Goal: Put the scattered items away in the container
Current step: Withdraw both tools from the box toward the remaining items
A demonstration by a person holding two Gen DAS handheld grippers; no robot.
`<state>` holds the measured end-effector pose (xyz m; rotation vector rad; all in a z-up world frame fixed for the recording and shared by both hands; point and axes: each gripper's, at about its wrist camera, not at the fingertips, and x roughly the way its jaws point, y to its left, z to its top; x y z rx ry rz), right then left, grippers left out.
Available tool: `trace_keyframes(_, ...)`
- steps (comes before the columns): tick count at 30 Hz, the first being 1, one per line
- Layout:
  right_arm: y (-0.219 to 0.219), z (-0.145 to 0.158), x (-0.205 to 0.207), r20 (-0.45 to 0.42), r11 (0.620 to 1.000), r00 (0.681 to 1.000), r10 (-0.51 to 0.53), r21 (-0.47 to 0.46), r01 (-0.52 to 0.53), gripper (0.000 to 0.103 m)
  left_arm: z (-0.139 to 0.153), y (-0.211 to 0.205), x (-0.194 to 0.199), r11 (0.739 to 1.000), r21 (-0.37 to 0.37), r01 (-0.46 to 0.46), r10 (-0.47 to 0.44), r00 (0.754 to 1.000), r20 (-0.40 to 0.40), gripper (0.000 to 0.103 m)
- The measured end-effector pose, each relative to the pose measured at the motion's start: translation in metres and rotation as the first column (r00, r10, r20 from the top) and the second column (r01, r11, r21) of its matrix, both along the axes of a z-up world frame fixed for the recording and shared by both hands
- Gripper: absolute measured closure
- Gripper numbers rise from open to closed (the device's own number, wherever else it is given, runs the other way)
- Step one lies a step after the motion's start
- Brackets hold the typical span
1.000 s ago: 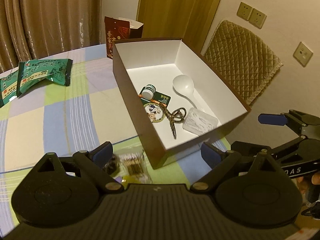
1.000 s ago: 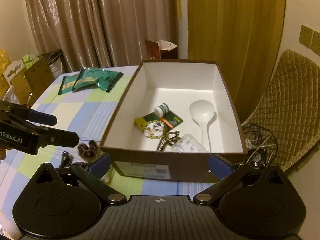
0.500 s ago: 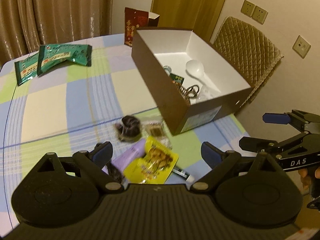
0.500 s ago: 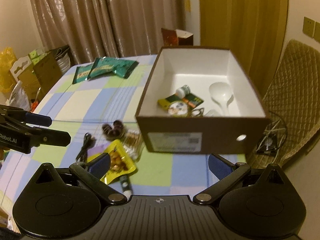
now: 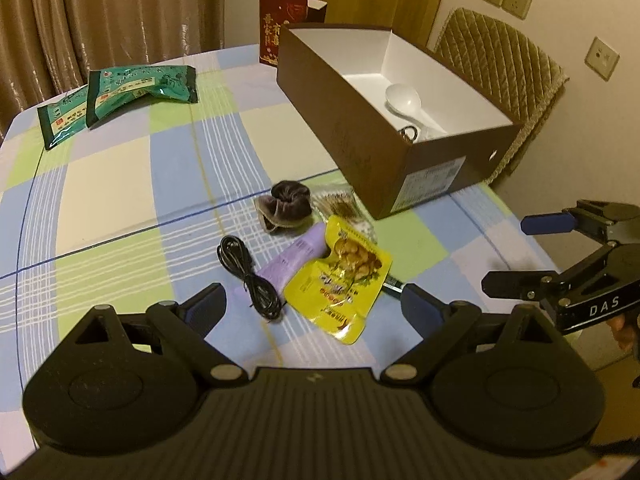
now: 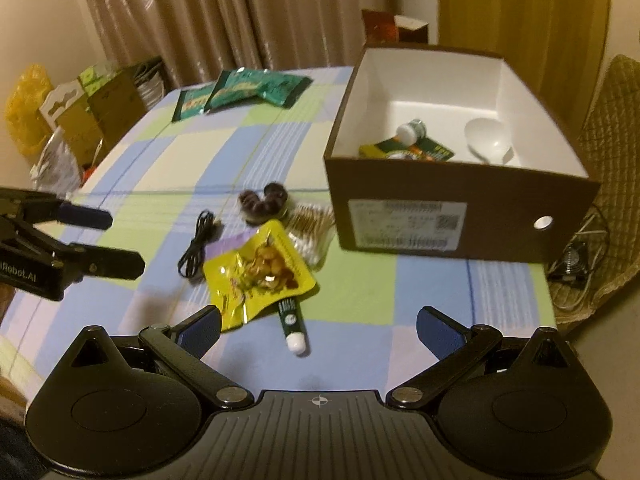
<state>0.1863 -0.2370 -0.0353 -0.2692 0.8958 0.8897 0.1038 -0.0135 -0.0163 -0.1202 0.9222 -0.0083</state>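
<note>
A brown box (image 5: pixel 360 136) (image 6: pixel 460 208) with a white inside holds a white spoon (image 5: pixel 402 98) (image 6: pixel 486 140), a small bottle (image 6: pixel 412 130) and a green card. On the checked cloth in front of it lie a yellow snack pouch (image 5: pixel 340 276) (image 6: pixel 260 276), a purple tube (image 5: pixel 296 260), a black cable (image 5: pixel 248 276) (image 6: pixel 198 244), a dark scrunchie (image 5: pixel 286 204) (image 6: pixel 264 200), a cotton-swab pack (image 6: pixel 312 224) and a green tube (image 6: pixel 292 320). My left gripper (image 5: pixel 312 308) (image 6: pixel 96 236) is open, just short of the pile. My right gripper (image 6: pixel 320 324) (image 5: pixel 516 252) is open too, near the pouch and green tube.
Two green snack bags (image 5: pixel 120 96) (image 6: pixel 244 90) lie at the table's far side. A red carton (image 5: pixel 280 24) stands behind the box. A quilted chair (image 5: pixel 500 64) is past the table's right edge. Bags and cartons (image 6: pixel 80 120) crowd the floor to the left.
Both grippers have pulled back from over the box toward the table's near side. The scattered pile has come into view in front of them. Both stay open and empty.
</note>
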Motion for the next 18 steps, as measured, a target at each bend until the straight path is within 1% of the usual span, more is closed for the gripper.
trace_keyframes(2,0.002,-0.005,-0.002,0.008,1.0,1.0,0.013,-0.02,-0.013,0.002,-0.006,0.002,0.0,1.0,0.012,0.008,-0.008,1.0,-0.006,0.011)
trace_keyframes(7,0.004,-0.016,-0.004,0.017,0.998,0.999,0.039,-0.044,-0.038,0.002,-0.021,0.009,0.004,1.0,0.016,0.014,-0.014,0.999,-0.039,0.012)
trace_keyframes(8,0.004,-0.018,-0.005,0.023,0.998,0.999,0.047,-0.049,-0.046,0.006,-0.023,0.01,0.005,1.0,0.017,0.012,-0.011,0.999,-0.047,0.012)
trace_keyframes(9,0.006,-0.02,-0.005,0.024,0.997,0.998,0.06,-0.054,-0.059,0.014,-0.025,0.012,0.006,1.0,0.017,0.012,-0.011,0.999,-0.052,0.012)
trace_keyframes(13,0.015,-0.034,-0.008,0.028,0.991,0.994,0.11,-0.079,-0.108,0.032,-0.031,0.015,0.011,1.0,0.013,0.011,-0.01,0.998,-0.069,0.014)
trace_keyframes(15,0.02,-0.042,-0.008,0.022,0.987,0.99,0.138,-0.084,-0.136,0.047,-0.033,0.016,0.013,1.0,0.008,0.013,-0.013,0.997,-0.074,0.014)
trace_keyframes(18,0.028,-0.053,-0.007,0.02,0.981,0.986,0.166,-0.1,-0.163,0.059,-0.036,0.018,0.016,1.0,0.009,0.014,-0.013,0.997,-0.082,0.015)
